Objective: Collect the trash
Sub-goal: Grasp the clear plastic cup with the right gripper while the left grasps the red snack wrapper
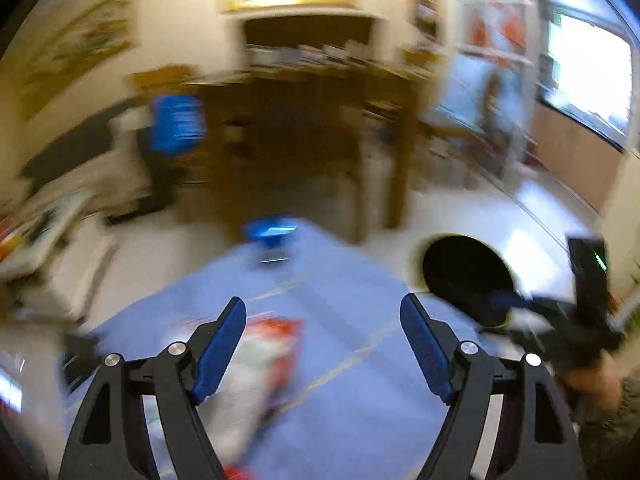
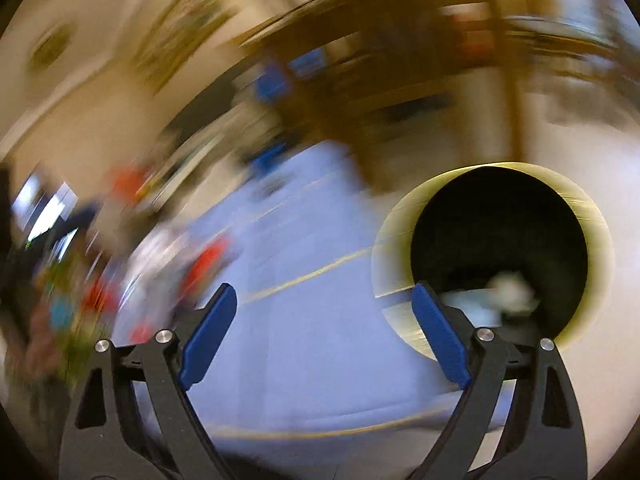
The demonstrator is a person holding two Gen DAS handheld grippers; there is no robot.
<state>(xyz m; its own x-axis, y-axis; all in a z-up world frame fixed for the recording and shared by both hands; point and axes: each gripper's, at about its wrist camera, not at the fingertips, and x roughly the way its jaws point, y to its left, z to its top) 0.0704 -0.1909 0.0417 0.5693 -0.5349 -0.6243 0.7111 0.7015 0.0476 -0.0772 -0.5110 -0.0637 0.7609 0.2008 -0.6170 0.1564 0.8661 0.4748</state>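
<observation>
Both views were badly smeared by motion. The left gripper [image 1: 323, 346] hung over a blue mat [image 1: 344, 360] with its blue-padded jaws spread wide and nothing between them. Just below and beside its left finger lay a white and red wrapper [image 1: 256, 364], resting on the mat. Ahead and to its right stood a round bin [image 1: 466, 276] with a pale rim and black interior; its contents were hidden from this side. The right gripper [image 2: 325, 330] was likewise released and empty, its right finger overlapping the bin [image 2: 496, 240]. Inside, near the bottom, sat a pale crumpled wad [image 2: 514, 290]. Blurred red and white litter [image 2: 200, 264] lay ahead to its left.
</observation>
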